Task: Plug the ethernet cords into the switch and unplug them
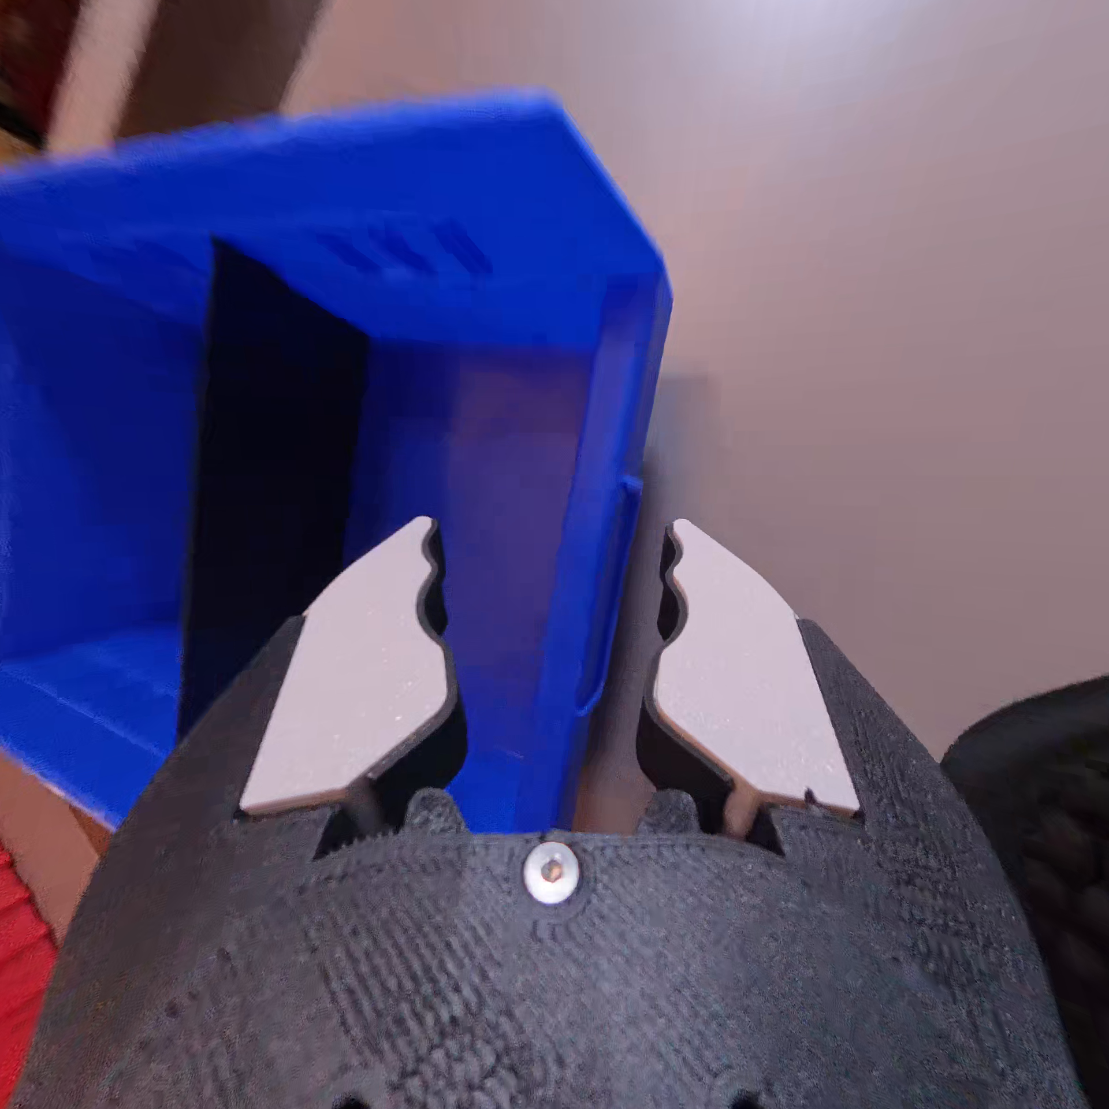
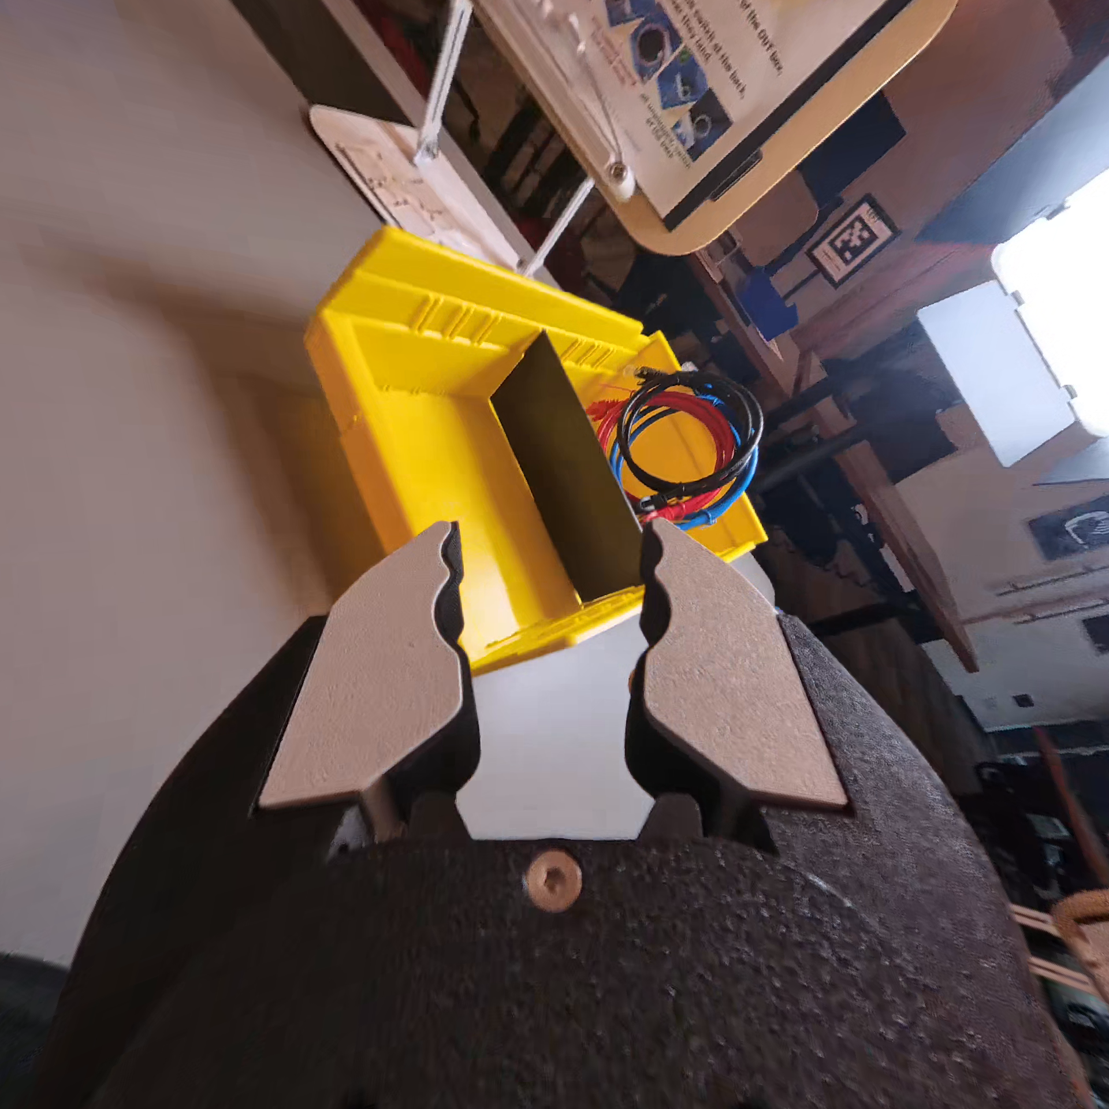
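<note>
Now, both my left gripper (image 1: 549, 540) and right gripper (image 2: 552, 543) gape empty; the coiled ethernet cords (image 2: 684, 438) lie in the yellow bin (image 2: 420, 432)'s far compartment past the divider (image 2: 564, 474), no switch visible, so I should reach rightward and pinch one plug, not the coil.

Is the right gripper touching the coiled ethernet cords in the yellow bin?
Apart. The right wrist view shows the right gripper open and empty, short of the cords.

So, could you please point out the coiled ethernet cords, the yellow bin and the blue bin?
coiled ethernet cords (image 2: 684, 438), right wrist view, on the coil.
yellow bin (image 2: 420, 456), right wrist view, inner floor.
blue bin (image 1: 600, 420), left wrist view, right wall.
</note>
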`<move>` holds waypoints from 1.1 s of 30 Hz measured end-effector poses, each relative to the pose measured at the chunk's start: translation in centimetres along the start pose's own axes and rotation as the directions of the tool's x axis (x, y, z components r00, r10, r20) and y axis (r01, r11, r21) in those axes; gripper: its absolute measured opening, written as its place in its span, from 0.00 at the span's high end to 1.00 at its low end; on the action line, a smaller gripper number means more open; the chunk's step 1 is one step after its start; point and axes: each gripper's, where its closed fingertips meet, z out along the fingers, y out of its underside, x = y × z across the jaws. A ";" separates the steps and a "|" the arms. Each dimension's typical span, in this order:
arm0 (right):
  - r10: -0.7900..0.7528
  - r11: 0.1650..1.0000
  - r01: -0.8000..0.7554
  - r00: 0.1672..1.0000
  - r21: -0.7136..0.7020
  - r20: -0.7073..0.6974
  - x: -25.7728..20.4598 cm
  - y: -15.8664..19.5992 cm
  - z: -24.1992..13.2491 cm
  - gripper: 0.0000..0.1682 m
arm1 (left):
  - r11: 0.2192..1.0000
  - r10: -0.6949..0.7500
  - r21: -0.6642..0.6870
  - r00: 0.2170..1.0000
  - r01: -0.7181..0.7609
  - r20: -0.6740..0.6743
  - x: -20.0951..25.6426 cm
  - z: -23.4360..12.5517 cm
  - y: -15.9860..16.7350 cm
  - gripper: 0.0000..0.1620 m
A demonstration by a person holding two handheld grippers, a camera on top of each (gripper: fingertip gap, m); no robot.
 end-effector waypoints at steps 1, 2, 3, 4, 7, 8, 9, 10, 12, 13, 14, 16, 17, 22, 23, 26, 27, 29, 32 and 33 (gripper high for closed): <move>-0.038 0.999 0.038 0.999 -0.028 -0.010 -0.7 0.7 -0.3 0.66 | 0.998 -0.003 -0.064 1.000 0.001 -0.031 0.1 0.6 1.3 0.56; -0.065 0.996 0.064 0.998 -0.054 -0.018 -1.2 1.3 -0.5 0.66 | 0.990 -0.002 -0.143 0.997 -0.009 -0.074 0.6 1.1 2.8 0.56; -0.073 0.995 0.072 0.997 -0.073 -0.015 -1.7 1.9 -0.6 0.66 | 0.972 0.016 -0.229 0.992 -0.044 -0.122 1.2 1.6 4.3 0.59; -0.063 0.994 0.062 0.998 -0.085 -0.001 -2.1 2.3 -0.6 0.66 | 0.945 0.045 -0.313 0.986 -0.094 -0.160 1.6 2.0 5.7 0.71; 0.038 0.997 -0.037 0.999 -0.072 0.020 -2.1 2.5 -0.7 0.68 | 0.929 0.095 -0.339 0.981 -0.148 -0.167 1.6 2.4 4.9 0.84; 0.074 0.995 -0.072 0.997 -0.064 0.019 -1.9 2.5 -0.8 0.69 | 0.932 0.105 -0.327 0.978 -0.159 -0.178 2.5 2.4 4.2 0.84; 0.101 0.993 -0.100 0.995 -0.060 0.009 -1.5 2.5 -0.9 0.69 | 0.933 0.120 -0.311 0.972 -0.179 -0.200 3.8 2.3 3.4 0.84; 0.128 0.990 -0.128 0.992 -0.063 -0.004 -1.0 2.7 -1.1 0.70 | 0.933 0.135 -0.298 0.965 -0.201 -0.227 5.3 2.0 2.6 0.84; 0.205 0.976 -0.204 0.979 -0.075 0.004 -0.6 3.2 -1.2 0.69 | 0.931 0.183 -0.264 0.949 -0.251 -0.257 8.5 1.6 0.9 0.84; 0.261 0.963 -0.260 0.965 -0.075 0.011 -0.5 3.4 -1.1 0.68 | 0.928 0.215 -0.242 0.939 -0.282 -0.269 10.0 1.4 -0.1 0.84; 0.315 0.947 -0.314 0.949 -0.068 0.015 -0.4 3.5 -1.1 0.66 | 0.925 0.244 -0.218 0.927 -0.311 -0.285 11.4 1.3 -1.0 0.84; 0.414 0.909 -0.413 0.910 -0.057 0.003 -0.2 3.9 -0.7 0.63 | 0.916 0.302 -0.172 0.905 -0.363 -0.300 13.9 1.3 -3.2 0.84; 0.458 0.887 -0.458 0.889 -0.057 -0.007 -0.1 4.2 -0.3 0.60 | 0.907 0.338 -0.149 0.892 -0.394 -0.300 14.8 1.5 -4.4 0.84; 0.579 0.810 -0.579 0.815 -0.094 -0.030 -0.8 5.7 1.8 0.56 | 0.820 0.564 0.001 0.809 -0.572 -0.164 16.4 3.9 -11.7 0.81; 0.584 0.805 -0.584 0.811 -0.105 -0.037 -0.9 6.0 2.0 0.56 | 0.810 0.584 0.028 0.800 -0.586 -0.140 16.4 4.1 -12.9 0.80; 0.598 0.789 -0.599 0.800 -0.138 -0.052 -1.1 7.0 2.4 0.56 | 0.830 0.556 0.164 0.816 -0.533 -0.161 17.1 2.1 -16.0 0.78; 0.612 0.778 -0.613 0.789 -0.137 -0.053 -1.0 7.1 2.6 0.57 | 0.836 0.540 0.235 0.818 -0.495 -0.197 17.7 0.9 -17.1 0.77; 0.627 0.764 -0.629 0.776 -0.144 -0.063 -0.8 7.4 3.4 0.57 | 0.844 0.490 0.374 0.835 -0.384 -0.249 18.1 -1.6 -20.3 0.76; 0.655 0.739 -0.653 0.754 -0.166 -0.053 -0.7 7.4 4.8 0.65 | 0.853 0.392 0.466 0.878 -0.235 -0.274 16.6 -3.0 -25.0 0.70; 0.654 0.737 -0.653 0.754 -0.178 -0.059 -0.6 7.6 5.1 0.73 | 0.868 0.354 0.459 0.884 -0.189 -0.306 16.2 -2.6 -26.1 0.68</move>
